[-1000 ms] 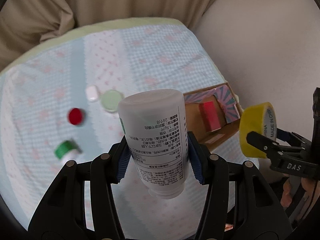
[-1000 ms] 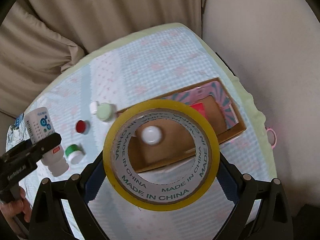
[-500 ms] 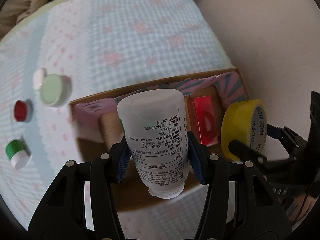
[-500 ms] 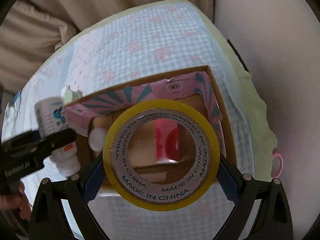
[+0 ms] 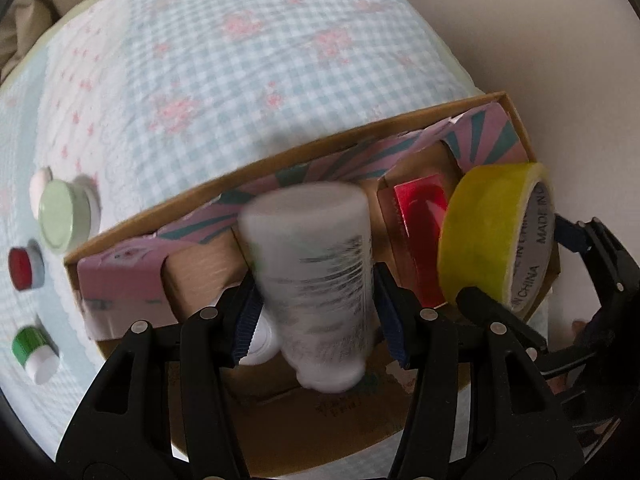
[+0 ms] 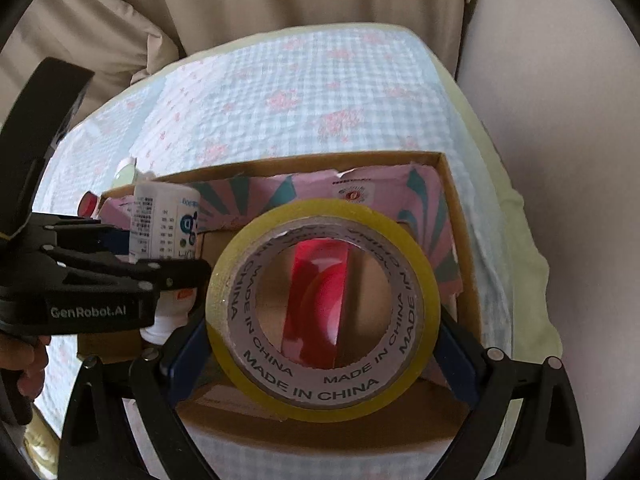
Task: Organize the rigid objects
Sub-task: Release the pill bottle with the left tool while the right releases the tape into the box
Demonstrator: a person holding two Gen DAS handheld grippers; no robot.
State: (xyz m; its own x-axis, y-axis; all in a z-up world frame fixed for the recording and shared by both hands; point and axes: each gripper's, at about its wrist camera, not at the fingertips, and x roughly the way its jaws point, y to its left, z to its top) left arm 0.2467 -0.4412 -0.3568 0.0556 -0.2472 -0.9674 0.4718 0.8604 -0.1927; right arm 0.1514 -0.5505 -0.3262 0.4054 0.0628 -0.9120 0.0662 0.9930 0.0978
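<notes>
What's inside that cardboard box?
Inside the box lies a red packet, seen through the tape roll, plus pink-and-teal striped paper along its walls and a small white cap. The roll, the bottle and the fingers hide much of the floor.

An open brown cardboard box [image 5: 320,172] sits on the blue-and-white checked cloth [image 5: 248,68]. Inside it, a flat red packet [image 6: 316,300] lies to the right and a small round white cap [image 5: 262,340] near the front. Left of the box, on the cloth, stand a pale green round lid [image 5: 64,216], a red-topped cap [image 5: 24,270] and a green-topped cap [image 5: 34,350], front to back reversed.
</notes>
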